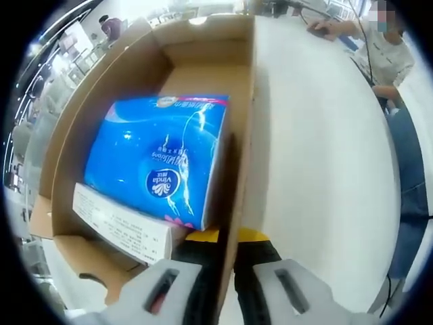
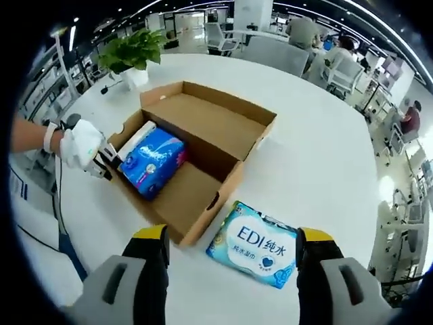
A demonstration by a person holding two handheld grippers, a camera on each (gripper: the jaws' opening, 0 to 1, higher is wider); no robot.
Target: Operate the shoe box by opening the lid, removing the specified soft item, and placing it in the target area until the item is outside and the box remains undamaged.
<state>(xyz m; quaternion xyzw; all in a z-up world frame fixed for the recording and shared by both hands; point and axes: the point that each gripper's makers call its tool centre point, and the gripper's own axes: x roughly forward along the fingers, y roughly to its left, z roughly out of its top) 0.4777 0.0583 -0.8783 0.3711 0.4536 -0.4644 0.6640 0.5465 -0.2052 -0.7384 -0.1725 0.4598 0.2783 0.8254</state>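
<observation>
Right gripper view: pack [image 2: 258, 244] reads "EDI"; boxed pack [image 1: 157, 157] reads "Vinda"

Likely open office, desks [image 2: 270, 51], chairs [image 2: 345, 74], potted plant [image 2: 132, 51]

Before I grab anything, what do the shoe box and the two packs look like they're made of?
Shoe box: plain brown corrugated cardboard, matte, with raw cut edges. Blue pack inside it: glossy plastic film, judging by the glare streaks, probably soft tissues. EDI pack on the table: printed plastic wrap with a slight sheen, likely wet wipes. White table: smooth, hard, semi-matte top.
</observation>
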